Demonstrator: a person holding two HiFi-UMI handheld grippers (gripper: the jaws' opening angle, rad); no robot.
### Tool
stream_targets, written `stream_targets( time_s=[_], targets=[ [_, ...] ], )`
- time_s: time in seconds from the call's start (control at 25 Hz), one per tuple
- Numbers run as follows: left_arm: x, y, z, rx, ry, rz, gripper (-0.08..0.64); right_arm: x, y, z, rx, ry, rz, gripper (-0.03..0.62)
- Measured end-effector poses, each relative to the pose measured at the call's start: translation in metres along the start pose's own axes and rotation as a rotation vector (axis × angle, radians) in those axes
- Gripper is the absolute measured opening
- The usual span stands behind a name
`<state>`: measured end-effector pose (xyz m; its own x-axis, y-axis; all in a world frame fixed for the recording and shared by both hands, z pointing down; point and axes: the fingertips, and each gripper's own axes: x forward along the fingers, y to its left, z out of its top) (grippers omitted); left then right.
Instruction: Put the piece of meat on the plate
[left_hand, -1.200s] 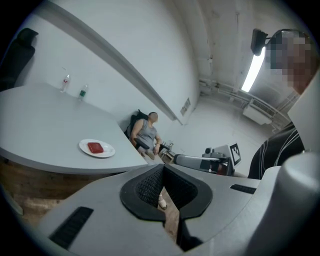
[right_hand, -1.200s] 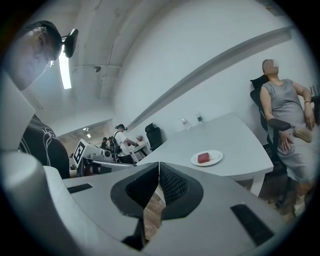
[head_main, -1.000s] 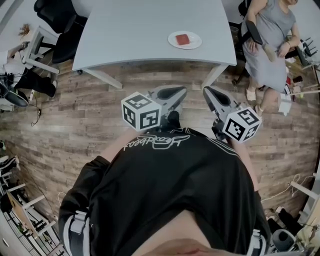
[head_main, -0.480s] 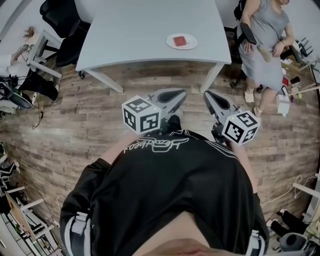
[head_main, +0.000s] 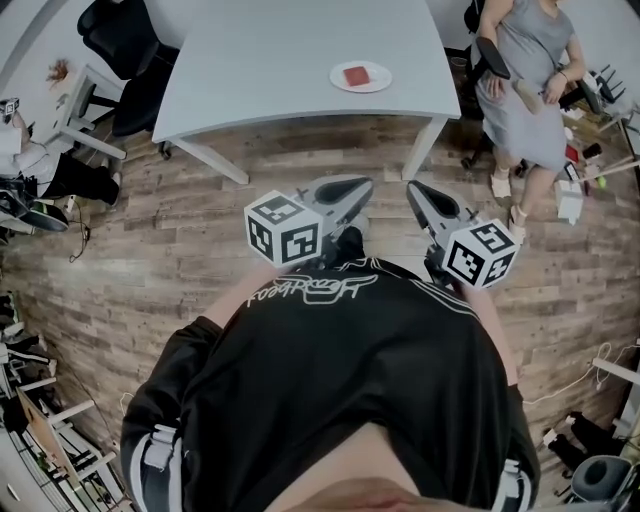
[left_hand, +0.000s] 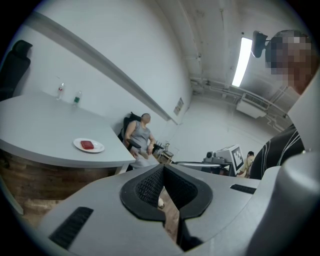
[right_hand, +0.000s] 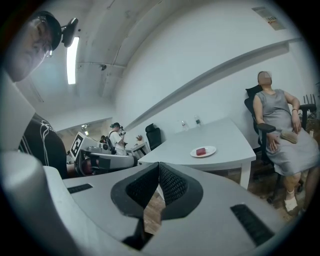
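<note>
My black shirt (head_main: 330, 380) hid both handles; left gripper (head_main: 366, 186) and right gripper (head_main: 411, 188) were clamped shut, empty. One piece of meat (head_main: 356, 75) lay on one plate (head_main: 375, 82).

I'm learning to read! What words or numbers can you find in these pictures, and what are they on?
Black shirt: pale cursive writing, upside down, too blurred to read.
Wall sign: too small to read.
Left gripper's cube and right gripper's cube: square patterns only, no letters.
</note>
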<state>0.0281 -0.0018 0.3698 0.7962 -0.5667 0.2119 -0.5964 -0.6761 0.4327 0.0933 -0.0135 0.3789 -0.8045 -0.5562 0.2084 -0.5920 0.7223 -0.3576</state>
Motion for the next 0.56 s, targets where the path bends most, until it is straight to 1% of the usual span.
stream_targets(
  time_s=[0.56],
  targets=[
    [0.0021,-0.0068,-0.007,-0.005,0.022,0.003,0.008,-0.0096,0.0039,-0.0053,0.006,-0.005,-0.007,0.009]
  ],
)
